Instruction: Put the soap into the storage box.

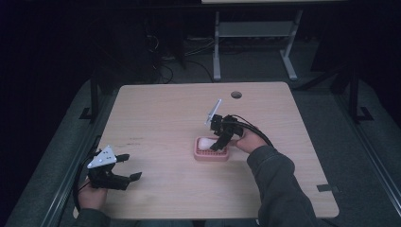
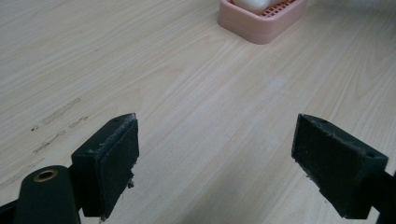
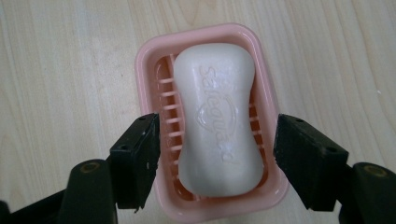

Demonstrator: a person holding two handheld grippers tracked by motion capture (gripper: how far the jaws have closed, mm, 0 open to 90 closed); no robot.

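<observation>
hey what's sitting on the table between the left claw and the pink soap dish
Nothing: bare wood lies between the open left claw and the soap dish holding the soap, seen in the left gripper view and the high view.

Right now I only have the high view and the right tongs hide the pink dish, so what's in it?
Observer: A white soap bar lies lengthwise in the pink dish, with lettering embossed on top.
Operator: Are the right tongs gripping it?
Observer: No. The right tongs are open, one jaw at each long side of the dish, both clear of the soap.
Operator: And the left tongs?
Observer: The left tongs are open over bare table, nothing between the jaws; the dish sits far ahead of them.
</observation>
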